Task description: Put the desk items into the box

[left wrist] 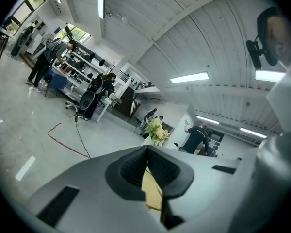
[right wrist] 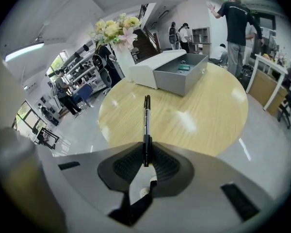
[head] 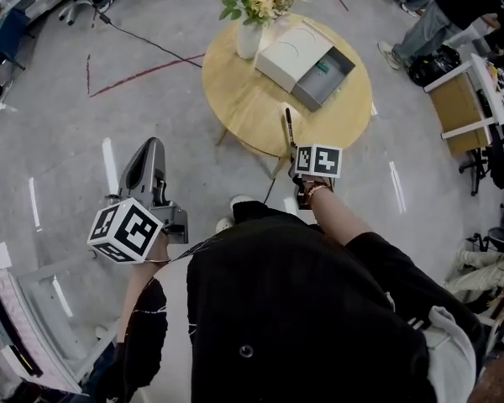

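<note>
My right gripper [head: 294, 151] is shut on a black pen [head: 289, 128] that sticks forward over the near edge of the round wooden table [head: 260, 99]. In the right gripper view the pen [right wrist: 146, 123] points toward the open grey box [right wrist: 182, 76], which holds a teal item [right wrist: 184, 67]. The box's white part [right wrist: 148, 71] lies beside it on the left. In the head view the grey box [head: 328, 75] sits at the table's far side. My left gripper [head: 153, 146] hangs over the floor left of the table, shut with nothing in it; its fingertips [left wrist: 147, 152] meet.
A white vase of flowers [head: 254, 7] stands at the table's far left edge, beside the box. A black cable [head: 147, 44] and red floor lines [head: 143, 74] run left of the table. Desks, chairs and people stand around the room's edges.
</note>
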